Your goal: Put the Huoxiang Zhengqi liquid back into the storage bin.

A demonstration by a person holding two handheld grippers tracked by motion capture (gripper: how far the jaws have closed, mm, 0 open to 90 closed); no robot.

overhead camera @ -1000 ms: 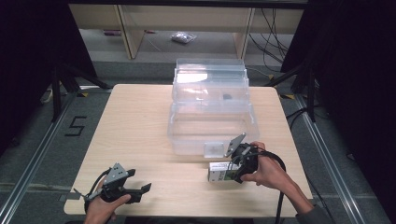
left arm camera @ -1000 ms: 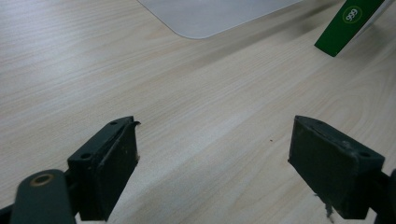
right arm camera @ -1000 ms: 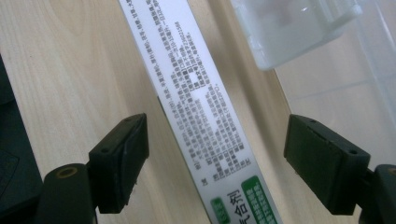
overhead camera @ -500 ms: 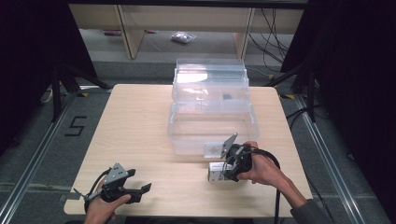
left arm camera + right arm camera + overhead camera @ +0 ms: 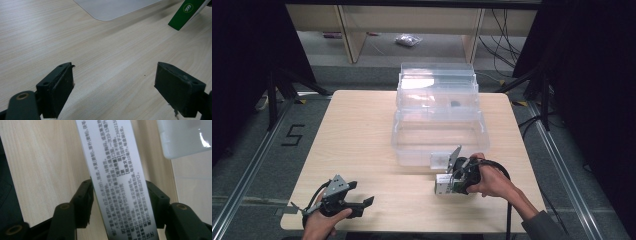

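A small white box (image 5: 441,189) with printed text and a green side sits low over the table at the front right, and my right gripper (image 5: 451,184) is shut on it. In the right gripper view the box (image 5: 117,167) runs up between the two jaws, which press on its long sides. At the table's front left, my left gripper (image 5: 360,194) stands open with nothing in it. The left gripper view has the jaws wide apart over bare wood, and the box's green side (image 5: 186,12) shows at the top right.
Clear plastic bins (image 5: 437,100) are stacked in the middle and back of the wooden table (image 5: 362,130); the front bin (image 5: 439,137) lies just behind the box. Its corner (image 5: 112,7) and edge (image 5: 185,137) show near both grippers. Shelves and cables stand beyond the table.
My right gripper has shifted slightly left with the box and its top plate has tilted more upright. The left gripper has stayed put.
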